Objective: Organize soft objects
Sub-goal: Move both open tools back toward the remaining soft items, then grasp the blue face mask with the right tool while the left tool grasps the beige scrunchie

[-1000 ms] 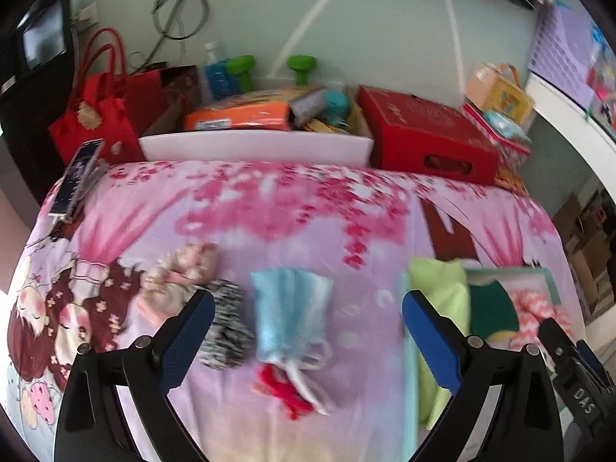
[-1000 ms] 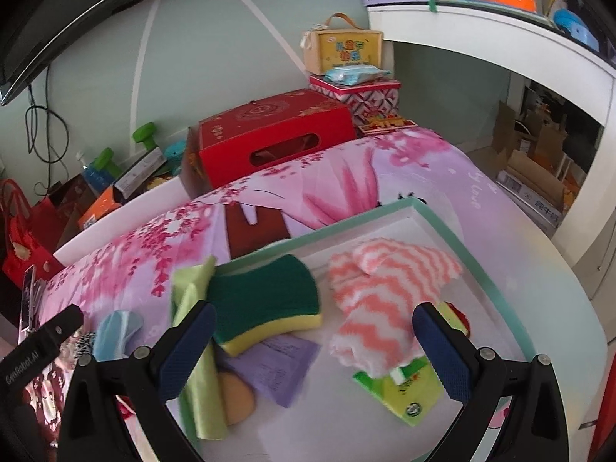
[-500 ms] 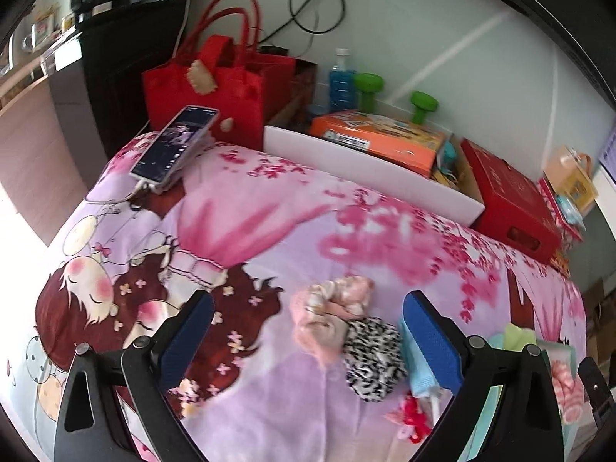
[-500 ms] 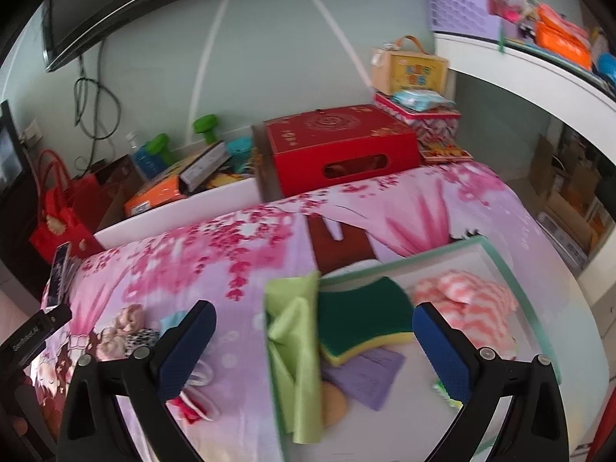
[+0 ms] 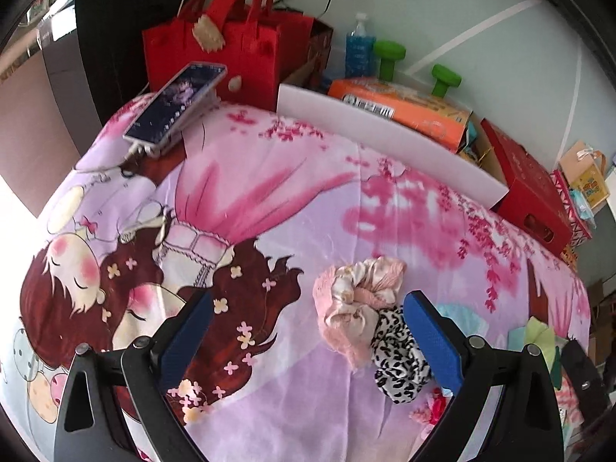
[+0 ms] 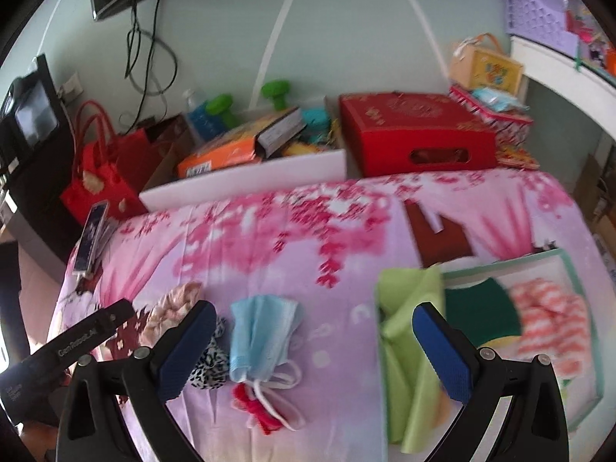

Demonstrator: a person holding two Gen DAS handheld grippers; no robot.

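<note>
Right wrist view: the only writing I can read is "GenRobot.AI" on the left gripper's (image 6: 82, 340) black body, off past my left finger. The right gripper (image 6: 313, 350) is spread wide, gripping nothing. The blue face mask (image 6: 261, 337) lies between its fingers, nearer the left one, long axis running away from the camera, ear loops toward me. The tray (image 6: 577, 308) sits beyond the right finger. In the left view, the left gripper (image 5: 308, 340) is released too, with the pink scrunchie (image 5: 356, 304) between the fingers and the leopard scrunchie (image 5: 398, 362) against the right finger.
</note>
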